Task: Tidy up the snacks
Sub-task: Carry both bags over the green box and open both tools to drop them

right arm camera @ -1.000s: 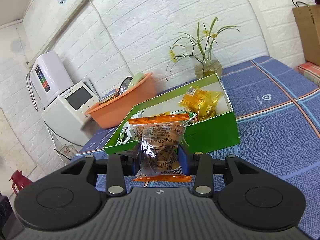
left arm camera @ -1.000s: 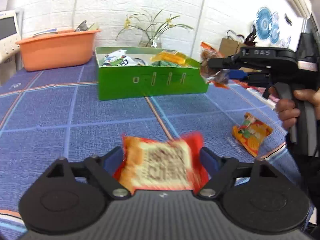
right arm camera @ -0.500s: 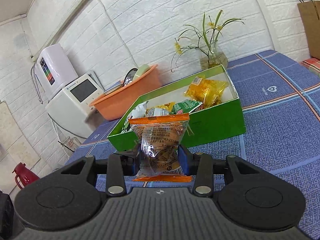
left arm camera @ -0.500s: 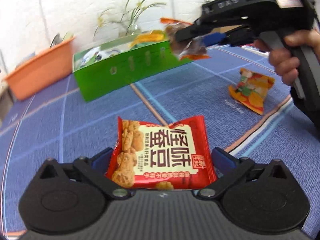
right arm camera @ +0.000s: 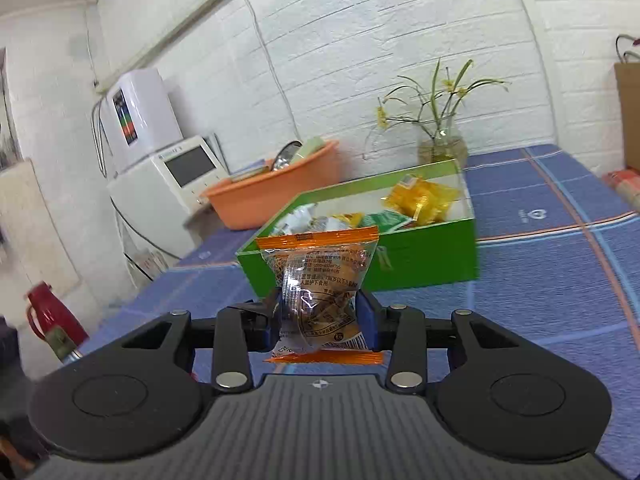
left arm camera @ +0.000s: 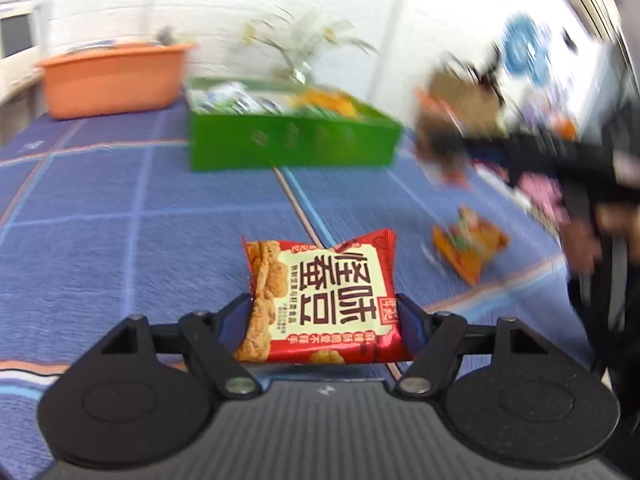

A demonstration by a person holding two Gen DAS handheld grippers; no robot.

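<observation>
Red foil marks the snack packet (left arm camera: pixel 322 300) clamped between the blue pads of the left gripper (left arm camera: pixel 323 316), held above the blue checked tablecloth (left arm camera: pixel 120 240). The right gripper (right arm camera: pixel 318 320) is closed on a clear snack bag with orange seals (right arm camera: pixel 320 292), lifted in front of the green box (right arm camera: pixel 420 256). That box sits farther back on the cloth and already holds several packets, a yellow one (right arm camera: pixel 420 198) at its far end. An orange-and-green packet (left arm camera: pixel 468 244) lies loose on the cloth to the right. Behind the box stand an orange basin (right arm camera: pixel 272 196) on the left and a glass vase with a plant (right arm camera: pixel 442 148).
</observation>
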